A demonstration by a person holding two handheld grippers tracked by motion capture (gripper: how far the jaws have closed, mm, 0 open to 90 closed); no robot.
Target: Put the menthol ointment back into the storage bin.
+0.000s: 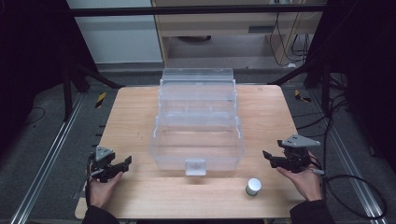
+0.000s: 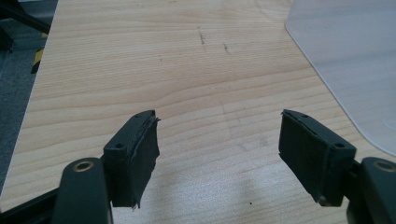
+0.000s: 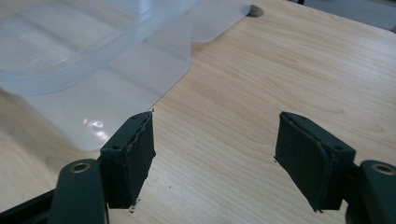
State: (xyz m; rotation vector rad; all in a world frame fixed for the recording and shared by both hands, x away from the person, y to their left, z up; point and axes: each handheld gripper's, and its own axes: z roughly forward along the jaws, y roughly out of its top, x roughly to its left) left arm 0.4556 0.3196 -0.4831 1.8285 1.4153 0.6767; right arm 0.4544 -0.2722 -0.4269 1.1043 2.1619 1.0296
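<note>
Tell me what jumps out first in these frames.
The big clear plastic box, lid open, dominates the middle of the wooden table. A small white cylinder stands alone near the front edge, right of centre. The left tool and right tool flank the box, jaws open and empty.

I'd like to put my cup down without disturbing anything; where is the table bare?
Bare wood flanks the clear box on both sides, and along the near edge left of the small white cylinder. The middle is crowded by the box.
</note>
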